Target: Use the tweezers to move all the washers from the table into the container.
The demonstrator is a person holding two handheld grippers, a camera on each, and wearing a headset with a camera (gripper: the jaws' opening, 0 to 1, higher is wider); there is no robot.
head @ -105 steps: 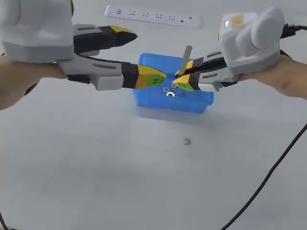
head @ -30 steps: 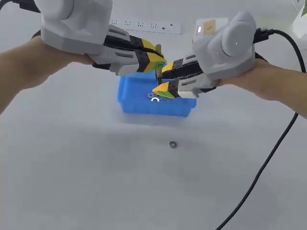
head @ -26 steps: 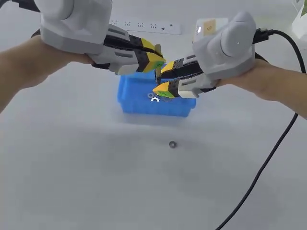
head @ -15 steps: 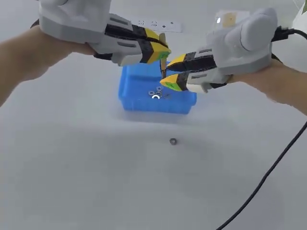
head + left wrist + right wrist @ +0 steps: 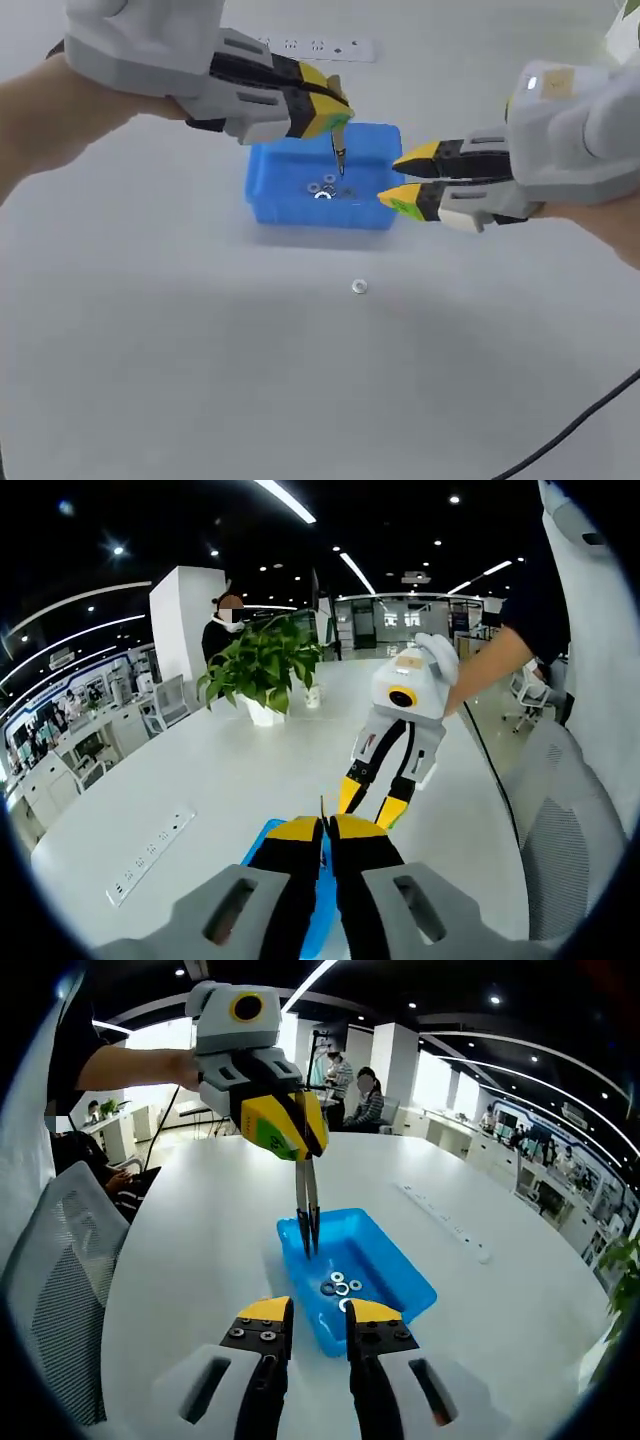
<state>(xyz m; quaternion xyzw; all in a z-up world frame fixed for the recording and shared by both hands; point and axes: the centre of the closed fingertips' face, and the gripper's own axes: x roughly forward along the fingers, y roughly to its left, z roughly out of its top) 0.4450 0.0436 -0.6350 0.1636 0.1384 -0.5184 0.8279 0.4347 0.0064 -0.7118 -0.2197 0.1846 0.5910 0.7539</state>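
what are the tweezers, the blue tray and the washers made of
Slim grey pointed tweezers: probably bare metal, with a dull sheen. Blue rectangular container: looks like moulded plastic, given its uniform saturated colour and smooth walls. Small silvery ring washers: likely metal, from the bright glints.

A: Who holds the tweezers now?
B: The left gripper. They are out of the right gripper, and the left one's fingers clamp them, tips hanging over the container.
A: And the right one?
B: It has let go and pulled away to the right, its fingers parted with nothing between them
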